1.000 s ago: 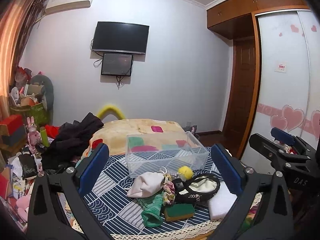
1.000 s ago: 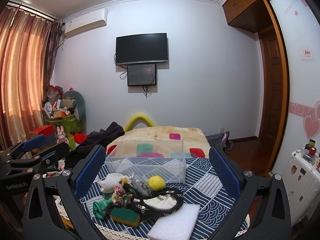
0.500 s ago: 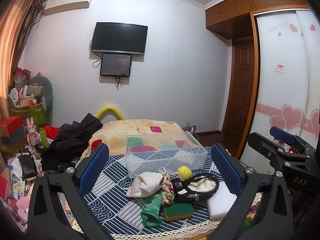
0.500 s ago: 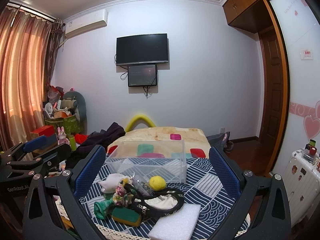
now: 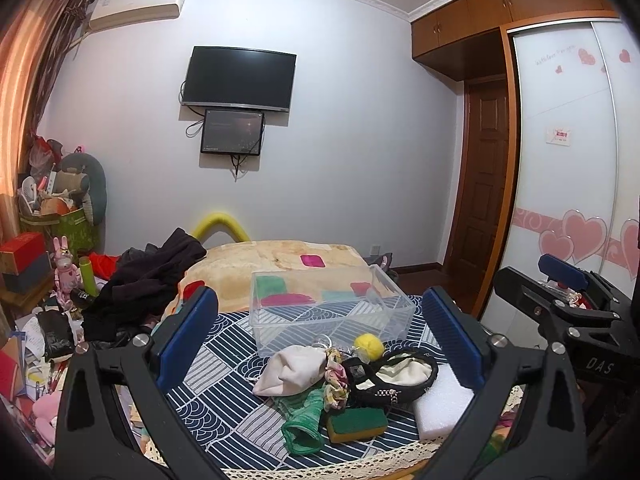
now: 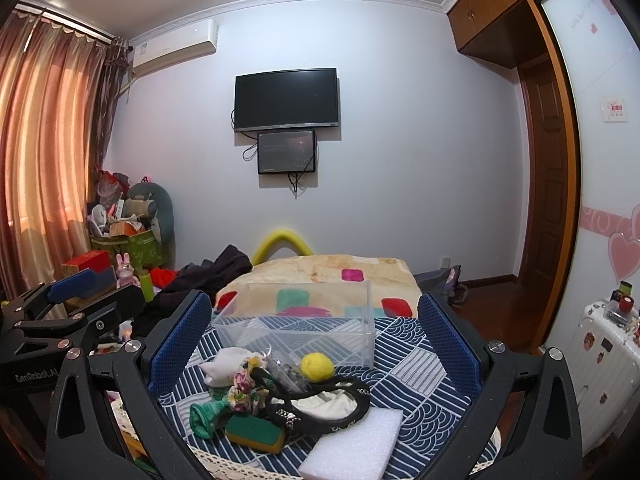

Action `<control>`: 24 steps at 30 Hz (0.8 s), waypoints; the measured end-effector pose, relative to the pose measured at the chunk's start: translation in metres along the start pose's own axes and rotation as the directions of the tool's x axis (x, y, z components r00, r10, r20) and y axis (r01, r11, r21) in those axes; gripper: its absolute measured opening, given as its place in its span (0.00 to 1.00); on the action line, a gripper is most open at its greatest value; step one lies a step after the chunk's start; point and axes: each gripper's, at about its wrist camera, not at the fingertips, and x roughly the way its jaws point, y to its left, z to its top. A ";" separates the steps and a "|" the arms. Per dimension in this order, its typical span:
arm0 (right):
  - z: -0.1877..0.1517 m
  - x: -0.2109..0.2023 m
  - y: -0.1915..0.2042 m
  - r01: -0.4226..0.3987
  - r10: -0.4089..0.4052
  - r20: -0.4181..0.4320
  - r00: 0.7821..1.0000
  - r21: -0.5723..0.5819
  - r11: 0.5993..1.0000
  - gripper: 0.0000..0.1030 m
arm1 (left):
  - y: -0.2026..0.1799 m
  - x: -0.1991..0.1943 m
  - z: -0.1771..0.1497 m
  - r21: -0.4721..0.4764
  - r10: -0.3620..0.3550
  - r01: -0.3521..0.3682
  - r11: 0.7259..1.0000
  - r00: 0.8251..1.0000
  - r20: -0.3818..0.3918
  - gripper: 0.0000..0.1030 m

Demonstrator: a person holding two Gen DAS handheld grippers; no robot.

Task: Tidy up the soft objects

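Note:
A pile of soft things lies on a blue patterned cloth: a white pouch, a yellow ball, a floral scrunchie, a black-rimmed slipper, a green sock, a green-yellow sponge and a white foam block. An empty clear plastic box stands behind them. My left gripper is open and empty, held back from the pile. My right gripper is open and empty too, with the ball, slipper, sponge and foam block in front of it.
A bed with a beige blanket and dark clothes lies behind the box. Cluttered boxes and toys stand at the left. A wardrobe and a white suitcase are at the right.
Both views have shifted only slightly. The objects have not moved and both grippers stay open.

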 end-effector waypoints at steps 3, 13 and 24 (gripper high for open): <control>-0.001 0.002 -0.001 -0.004 0.004 -0.006 1.000 0.006 1.000 1.00 | 0.000 0.000 0.000 0.002 0.000 0.000 1.000 1.000 0.002 1.00; -0.016 0.021 -0.009 0.024 -0.023 -0.052 0.998 0.016 1.000 1.00 | 0.007 0.019 -0.008 -0.007 -0.019 0.019 1.000 0.999 -0.039 0.85; -0.066 0.056 -0.040 0.081 -0.072 -0.264 0.962 0.025 0.996 0.97 | 0.045 0.094 -0.054 -0.077 0.012 -0.037 0.996 0.955 -0.295 0.57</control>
